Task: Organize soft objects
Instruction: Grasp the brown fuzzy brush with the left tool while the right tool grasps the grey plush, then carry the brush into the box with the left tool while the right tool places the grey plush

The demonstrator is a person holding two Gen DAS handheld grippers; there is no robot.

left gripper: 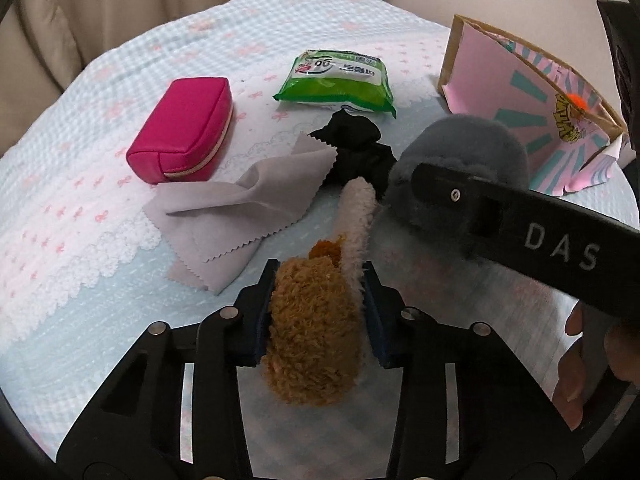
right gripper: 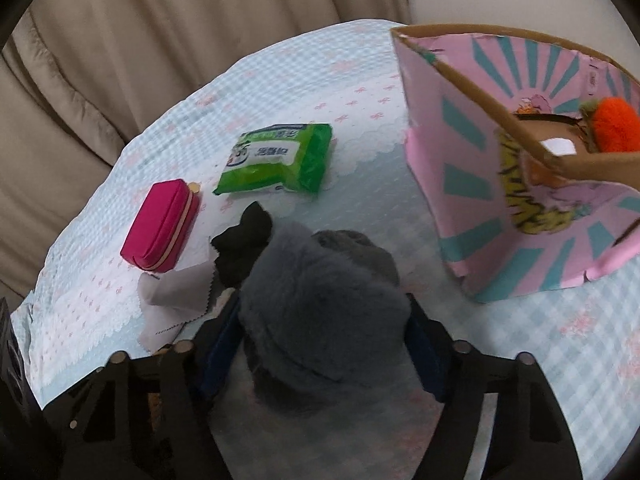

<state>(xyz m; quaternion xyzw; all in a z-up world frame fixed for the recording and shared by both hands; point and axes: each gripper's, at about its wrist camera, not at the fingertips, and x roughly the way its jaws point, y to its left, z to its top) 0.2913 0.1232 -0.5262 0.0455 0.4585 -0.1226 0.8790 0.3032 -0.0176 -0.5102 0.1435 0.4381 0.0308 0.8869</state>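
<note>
Two grips: left gripper (left gripper: pixel 318 298) clamps fuzzy brown plush (left gripper: pixel 316 344), cream tail pointing away; right gripper (right gripper: pixel 320 344) squeezes grey furry plush (right gripper: pixel 320 308).

Both wrist cameras look down and forward along their fingers, close over the table (left gripper: pixel 80 216), the right one slightly nearer the pink box (right gripper: pixel 472 168), sharing the magenta pouch (left gripper: pixel 182 124) and green packet (right gripper: pixel 276 160).
</note>
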